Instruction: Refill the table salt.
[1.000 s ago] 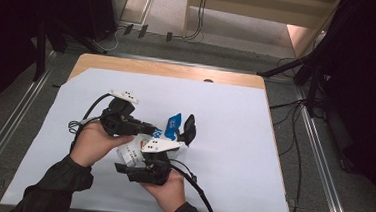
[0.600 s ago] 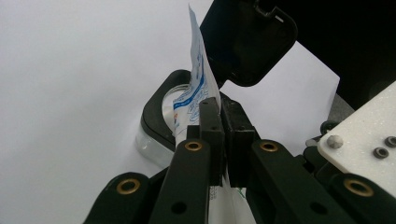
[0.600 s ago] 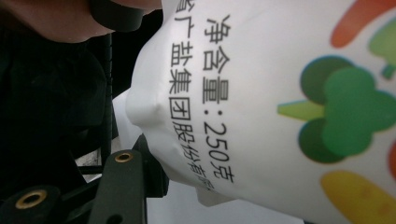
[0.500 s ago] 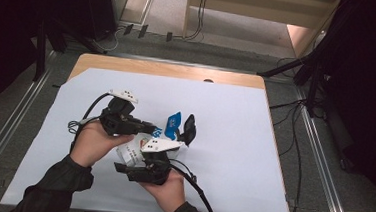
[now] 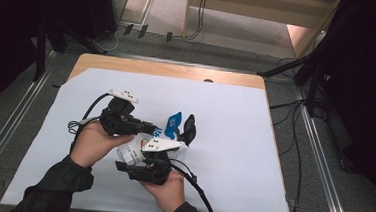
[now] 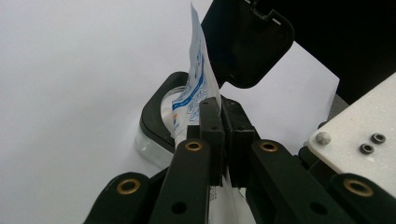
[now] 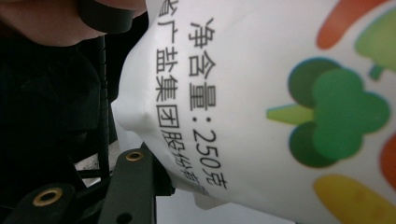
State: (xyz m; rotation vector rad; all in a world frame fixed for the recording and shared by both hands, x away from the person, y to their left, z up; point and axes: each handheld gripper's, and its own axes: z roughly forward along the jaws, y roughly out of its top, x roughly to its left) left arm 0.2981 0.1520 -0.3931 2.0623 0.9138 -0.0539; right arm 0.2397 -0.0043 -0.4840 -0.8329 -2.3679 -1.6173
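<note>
A white salt bag (image 7: pixel 280 93) with black print and coloured vegetable pictures is held above the table. My left gripper (image 6: pixel 220 109) is shut on the bag's thin blue-printed top edge (image 6: pixel 198 79). Behind that edge stands a clear container with a black rim (image 6: pixel 154 116), its black flip lid (image 6: pixel 247 42) open. My right gripper (image 5: pixel 140 155) has the bag's body between its jaws, which have just been closing. One black finger (image 7: pixel 135 186) presses into the bag's side; the bag hides the other. In the high view the blue bag top (image 5: pixel 174 122) sticks up beside the lid (image 5: pixel 189 128).
A white sheet (image 5: pixel 234 139) covers the wooden table (image 5: pixel 178 71). Both hands work near its front left of centre, with cables trailing back toward the person. Metal rails run along both sides of the table, and dark stands and cables lie on the floor beyond.
</note>
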